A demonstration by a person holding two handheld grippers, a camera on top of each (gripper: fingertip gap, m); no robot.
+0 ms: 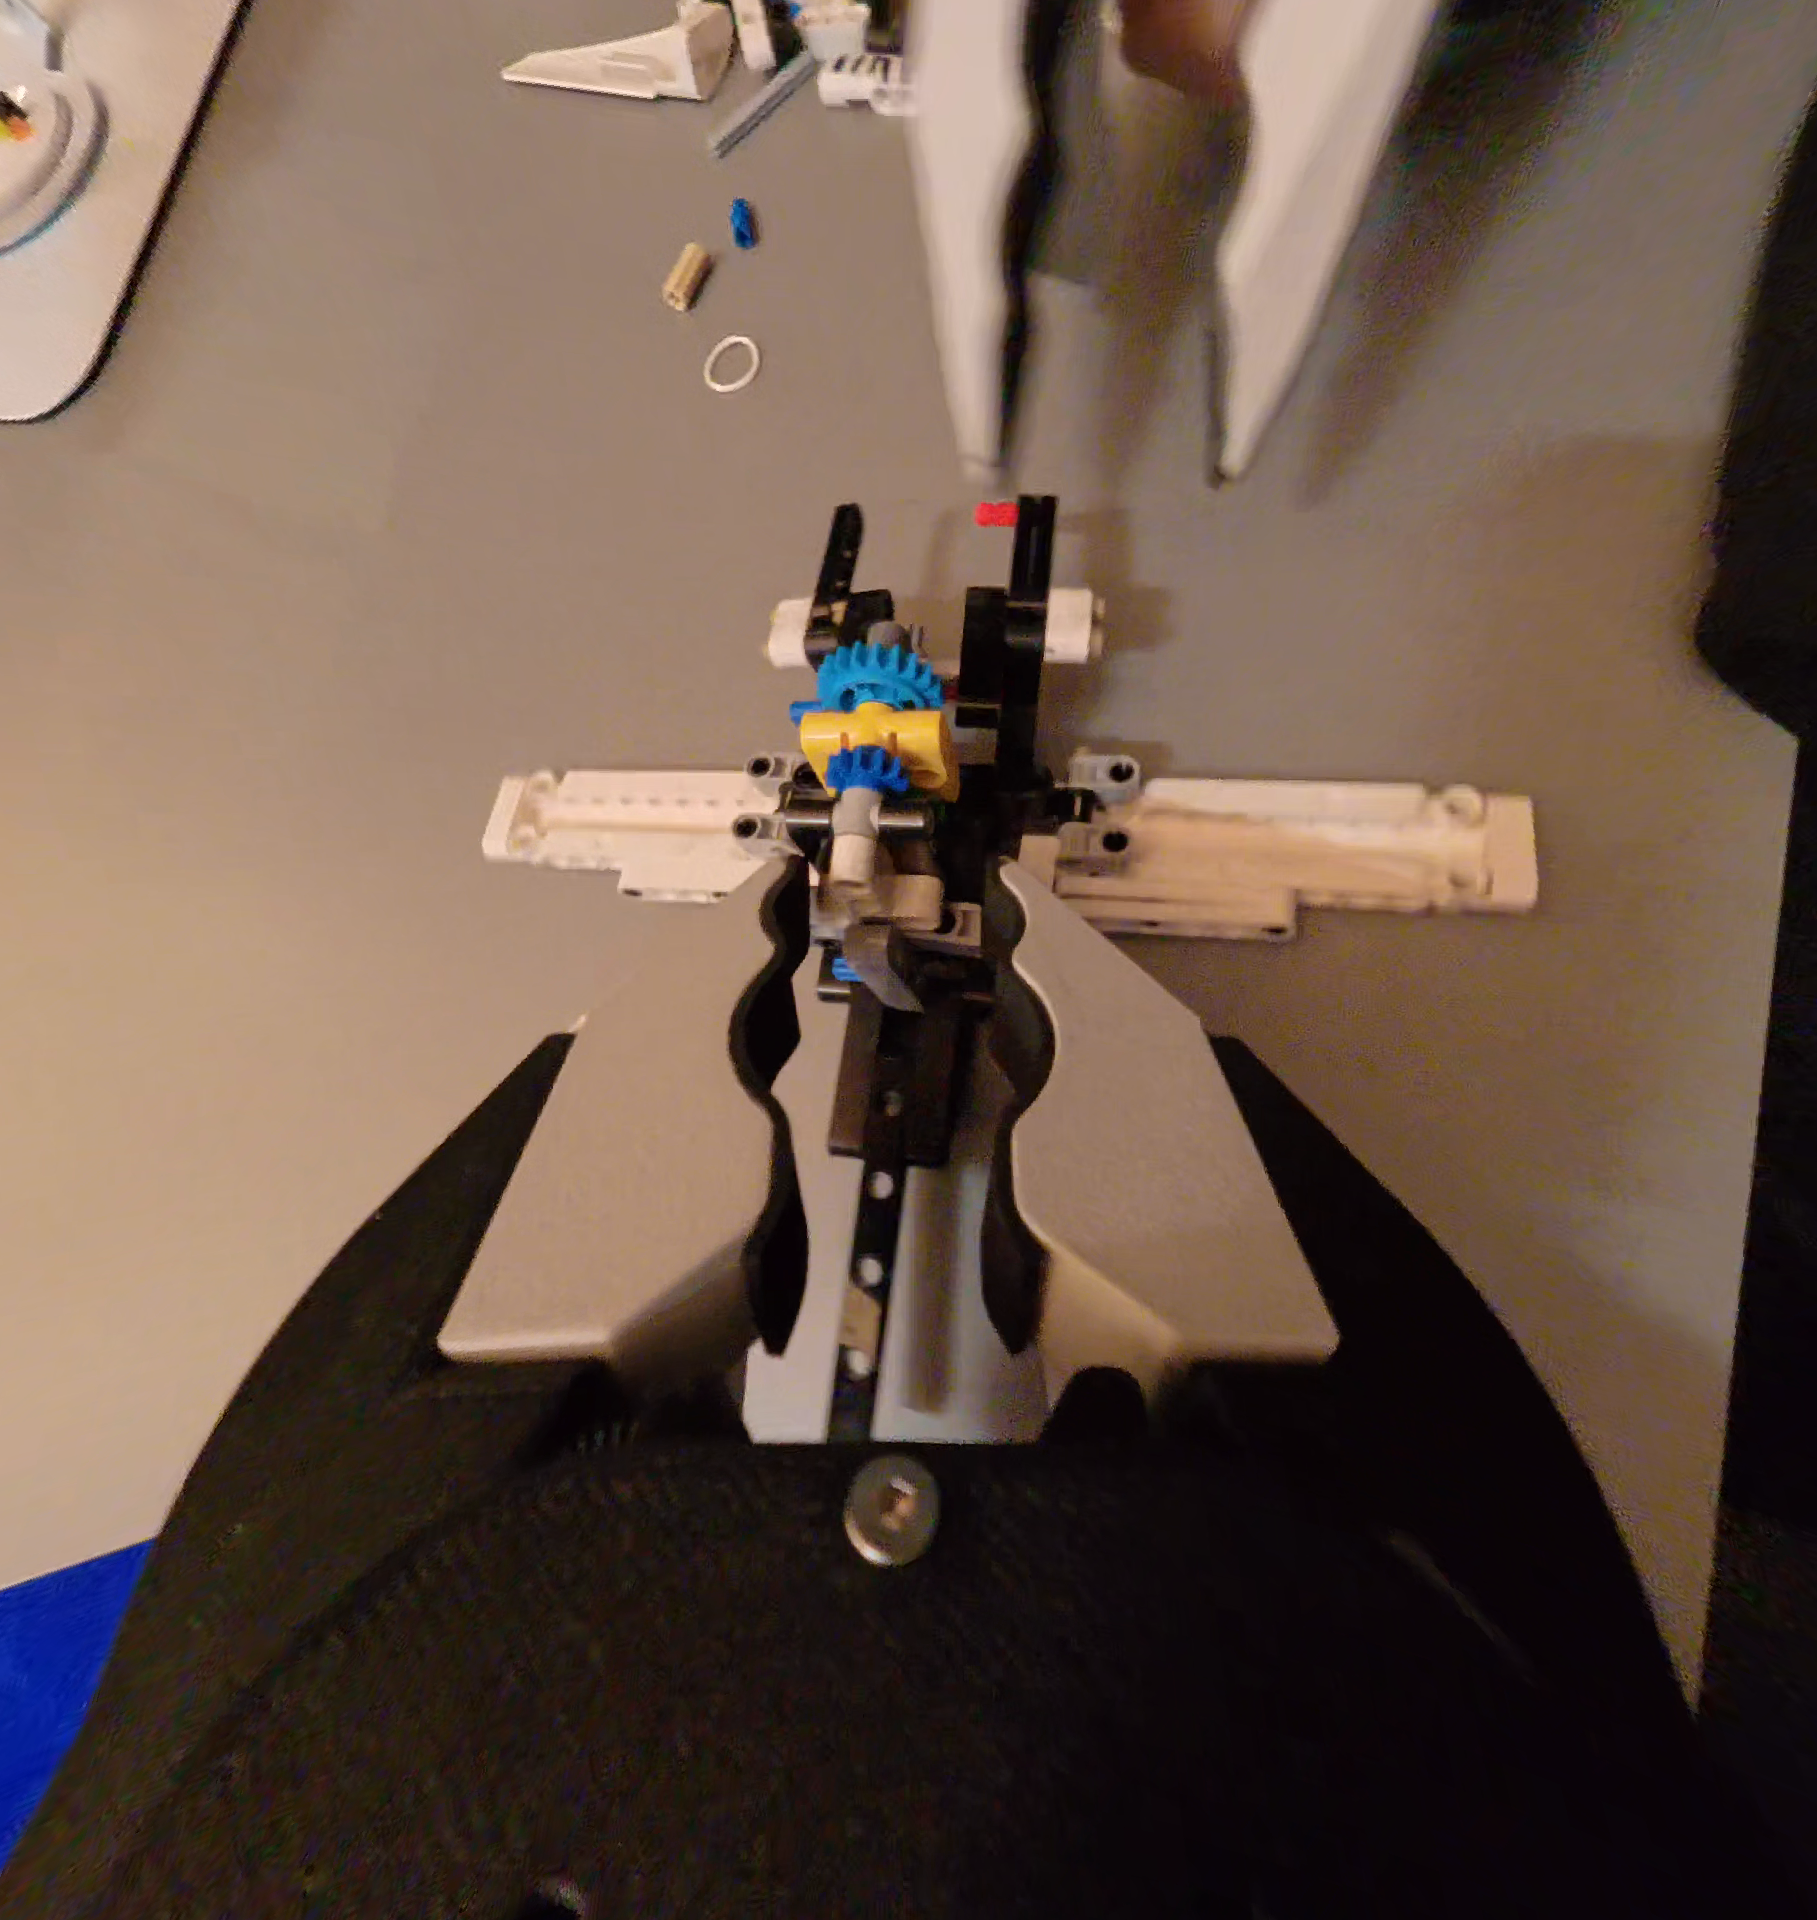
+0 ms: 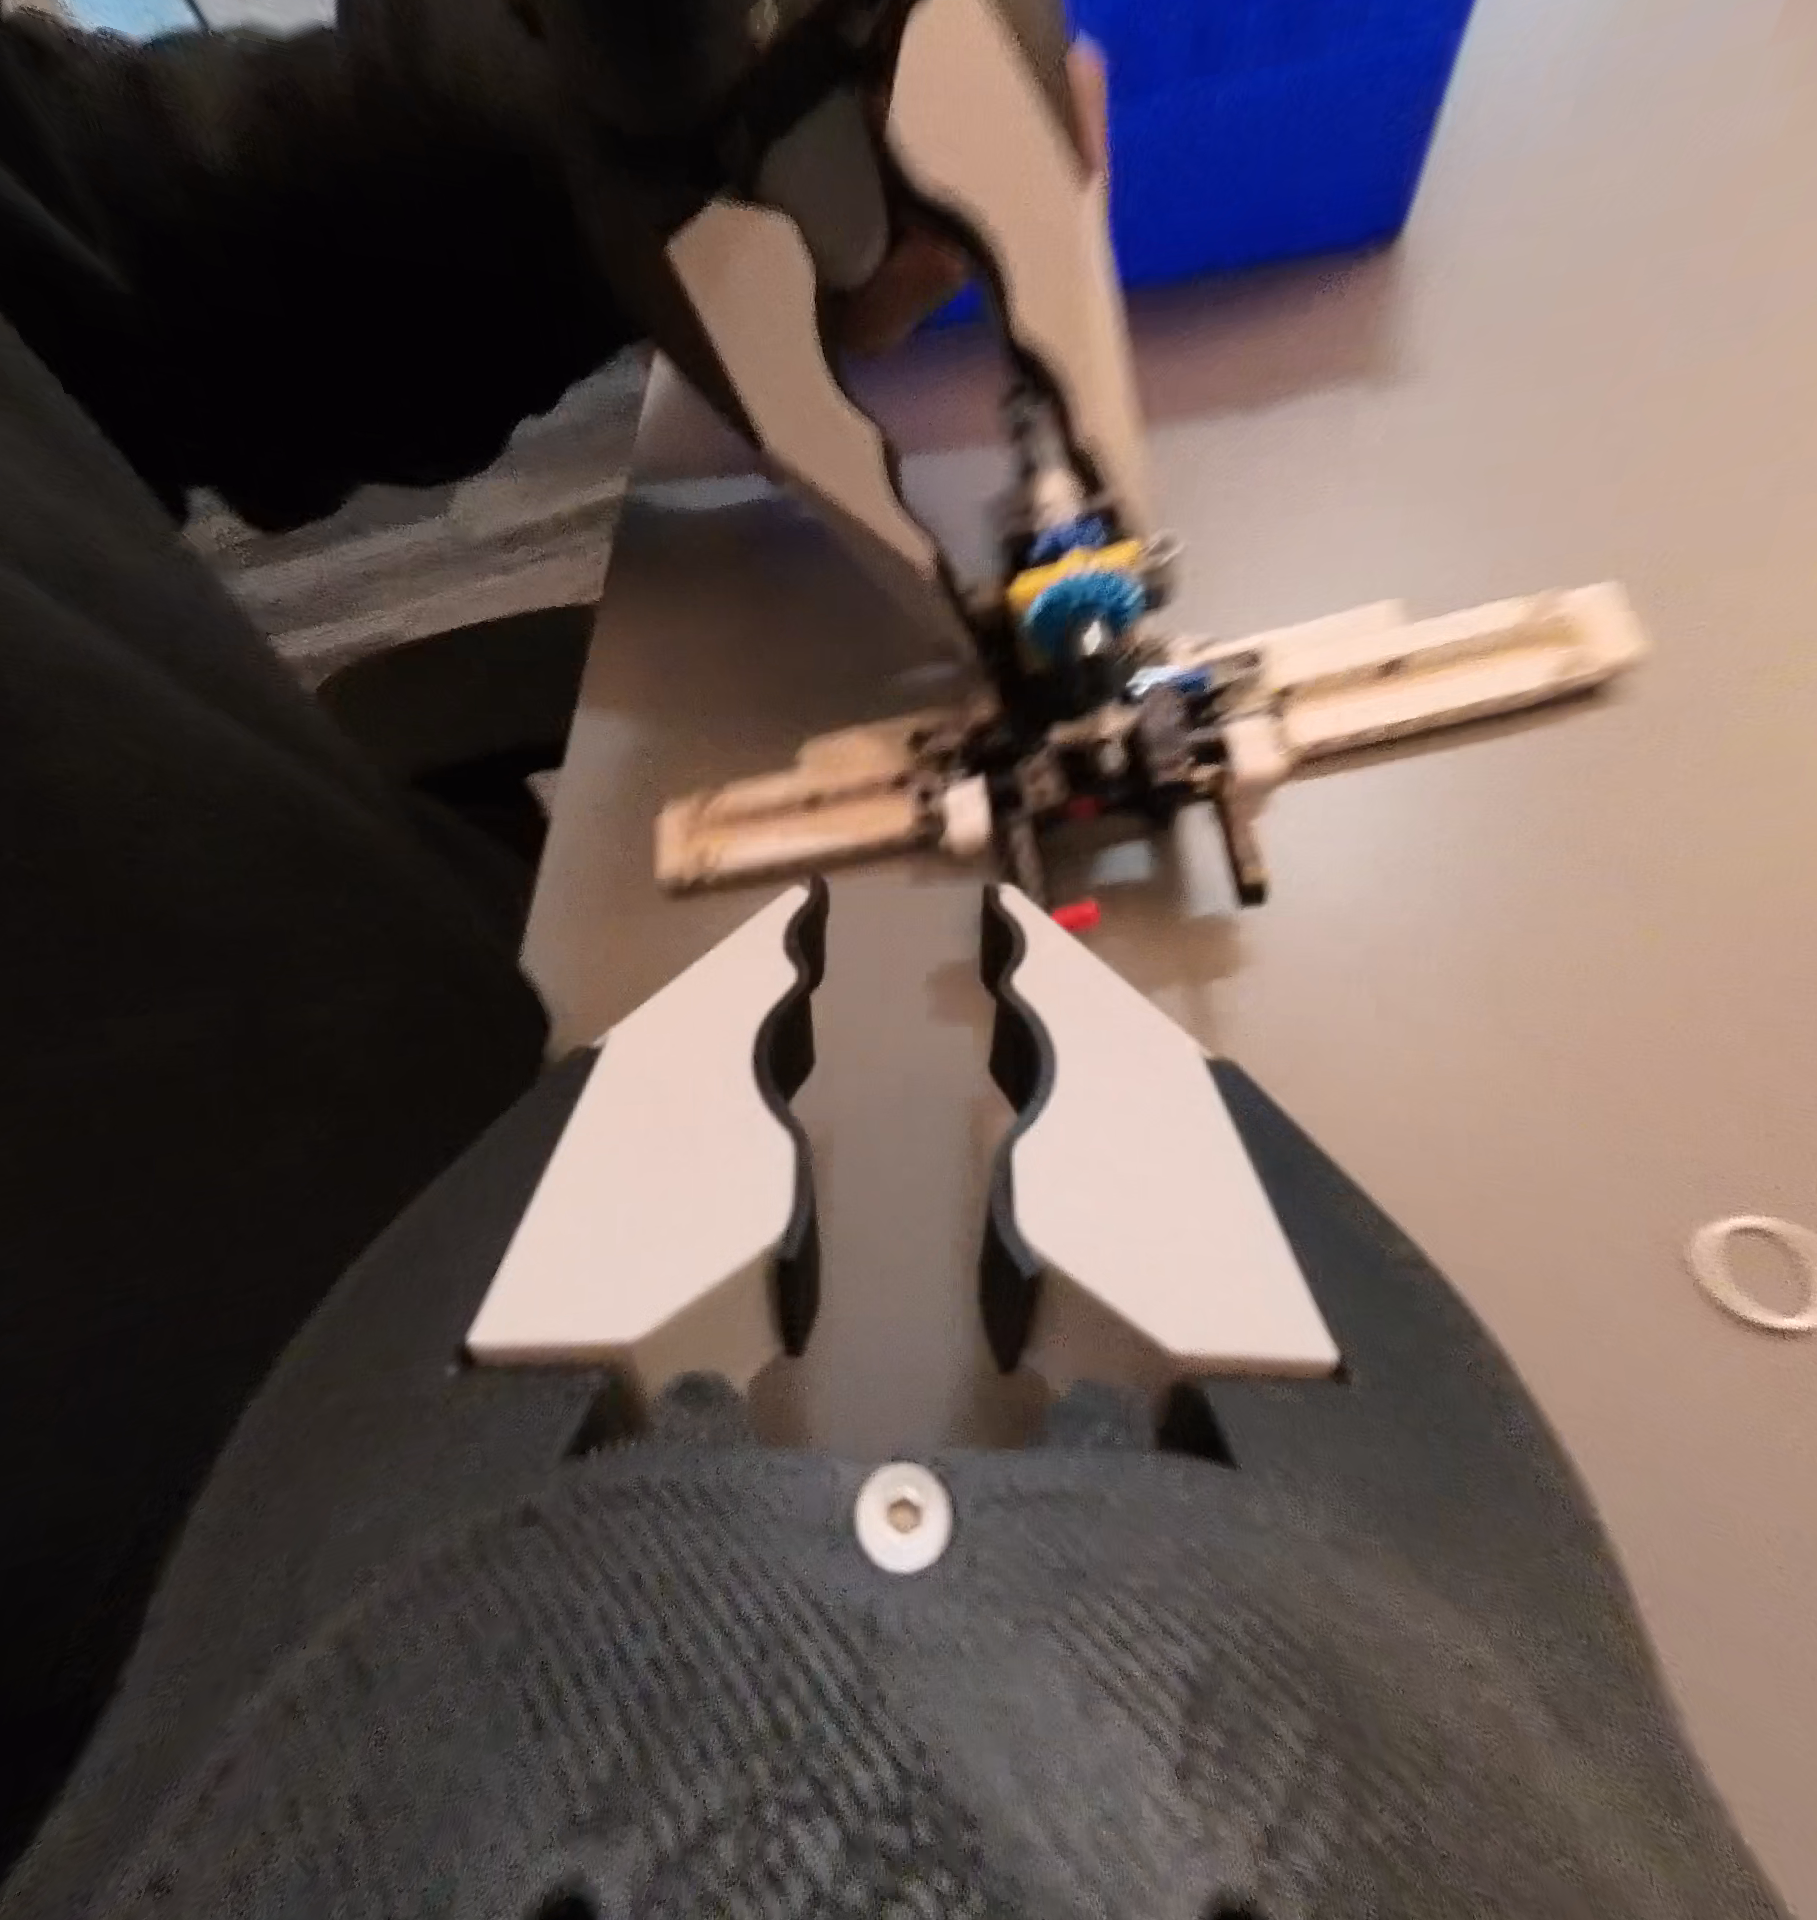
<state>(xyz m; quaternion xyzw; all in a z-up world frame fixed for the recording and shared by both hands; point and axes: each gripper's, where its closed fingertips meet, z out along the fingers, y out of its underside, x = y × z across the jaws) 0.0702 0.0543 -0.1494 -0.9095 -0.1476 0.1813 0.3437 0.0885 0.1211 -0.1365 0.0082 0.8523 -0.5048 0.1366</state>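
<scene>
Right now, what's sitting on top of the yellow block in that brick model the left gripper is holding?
A large light-blue gear stands over the yellow block, with a smaller darker blue gear on its near face. The black frame covers the block's right side, so whatever lies behind there is hidden.

**Obscured and indistinct areas**

The right gripper [image 1: 1101,473] is motion-blurred in the left wrist view, its base cut off by the top edge. The right wrist view is blurred throughout: the brick model [image 2: 1112,717] loses its detail, and the left gripper's [image 2: 1049,623] contact with it cannot be judged there. A white tray [image 1: 21,208] at the tabletop's far left corner is cropped; the small items on it are unidentifiable.
</scene>
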